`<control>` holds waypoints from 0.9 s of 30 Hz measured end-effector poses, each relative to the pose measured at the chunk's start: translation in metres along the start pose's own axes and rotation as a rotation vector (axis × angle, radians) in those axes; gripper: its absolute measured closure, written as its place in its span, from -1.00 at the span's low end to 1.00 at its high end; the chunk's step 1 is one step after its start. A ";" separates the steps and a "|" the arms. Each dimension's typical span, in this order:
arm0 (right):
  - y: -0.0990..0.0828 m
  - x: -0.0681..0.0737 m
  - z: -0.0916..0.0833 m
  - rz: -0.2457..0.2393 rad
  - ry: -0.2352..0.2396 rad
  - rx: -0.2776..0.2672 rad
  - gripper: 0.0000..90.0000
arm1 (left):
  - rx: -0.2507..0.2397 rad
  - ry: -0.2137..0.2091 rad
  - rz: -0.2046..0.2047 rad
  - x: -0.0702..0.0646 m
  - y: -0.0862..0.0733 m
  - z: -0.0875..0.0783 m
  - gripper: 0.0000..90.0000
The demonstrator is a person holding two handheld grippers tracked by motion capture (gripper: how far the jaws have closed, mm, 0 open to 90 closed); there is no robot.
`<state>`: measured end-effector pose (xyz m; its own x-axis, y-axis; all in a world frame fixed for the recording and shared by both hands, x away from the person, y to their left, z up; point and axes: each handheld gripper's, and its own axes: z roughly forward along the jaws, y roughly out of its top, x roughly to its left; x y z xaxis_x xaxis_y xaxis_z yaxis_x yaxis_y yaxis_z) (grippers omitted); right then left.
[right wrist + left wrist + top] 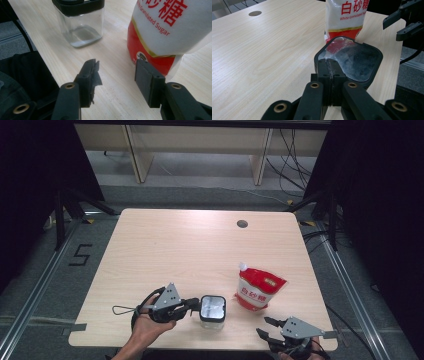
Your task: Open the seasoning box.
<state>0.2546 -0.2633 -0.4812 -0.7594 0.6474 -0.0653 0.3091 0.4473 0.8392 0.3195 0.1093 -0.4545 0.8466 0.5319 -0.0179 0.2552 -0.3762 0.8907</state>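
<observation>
In the high view, a pale wood-grain table [165, 250] is filling the middle of the frame, sitting on grey flooring, with a floor marking "5" [80, 254] at the left edge and pale furniture legs standing along the top. Toward the lower left, the left gripper [192, 306] is pinching the black rim of a clear square jar [213, 308], its jaws pressed together on that rim (the left gripper view is showing the pads meeting on the jar's edge). Right of the jar, just apart from it, a red-and-white sugar pouch [258, 289] is lying in the lower right of the tabletop. A round cable hole [242, 224] is sitting above it. At the bottom right, the right gripper [269, 327] is hovering with jaws apart, holding nothing. Dark drapes are closing both sides.
</observation>
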 end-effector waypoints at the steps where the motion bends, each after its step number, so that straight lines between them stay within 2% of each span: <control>1: 0.000 0.000 0.000 0.000 0.000 0.000 0.19 | 0.000 -0.001 0.018 0.001 0.000 0.000 0.97; 3: 0.001 0.001 0.001 0.001 0.005 -0.007 0.26 | 0.019 0.010 0.034 0.001 0.000 -0.001 0.97; 5: 0.002 0.003 0.002 0.000 0.015 -0.013 0.31 | 0.010 0.006 0.027 0.001 -0.001 -0.001 0.97; 6: 0.002 0.003 0.003 -0.011 0.016 -0.014 0.34 | 0.007 0.007 0.002 0.001 -0.002 -0.001 0.97; 7: 0.003 0.005 0.004 -0.004 0.015 -0.016 0.38 | 0.015 0.012 0.016 0.001 -0.002 -0.002 0.97; 11: 0.008 0.008 0.005 -0.031 -0.005 -0.040 0.54 | 0.011 0.011 0.017 0.001 -0.002 -0.002 0.97; 16: 0.018 0.014 0.015 -0.040 0.028 -0.062 0.65 | -0.001 0.010 -0.015 0.001 -0.004 -0.001 0.97; 20: 0.024 0.019 0.024 -0.056 0.048 -0.063 0.70 | -0.010 0.012 -0.014 0.001 -0.004 -0.001 0.97; 21: 0.025 0.019 0.025 -0.064 0.053 -0.063 0.71 | -0.010 0.008 0.004 0.002 -0.004 -0.001 0.97; 23: 0.027 0.021 0.027 -0.058 0.054 -0.070 0.73 | -0.012 0.009 -0.010 0.002 -0.004 -0.001 0.97; 24: 0.030 0.022 0.031 -0.060 0.070 -0.071 0.76 | -0.020 0.004 -0.029 0.001 -0.005 -0.001 0.97; 27: 0.031 0.022 0.033 -0.067 0.077 -0.075 0.78 | -0.021 0.007 -0.042 0.000 -0.005 -0.001 0.97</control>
<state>0.2668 -0.2147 -0.4742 -0.8195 0.5671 -0.0829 0.2151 0.4384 0.8726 0.3183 0.1118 -0.4587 0.8322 0.5520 -0.0521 0.2802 -0.3376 0.8986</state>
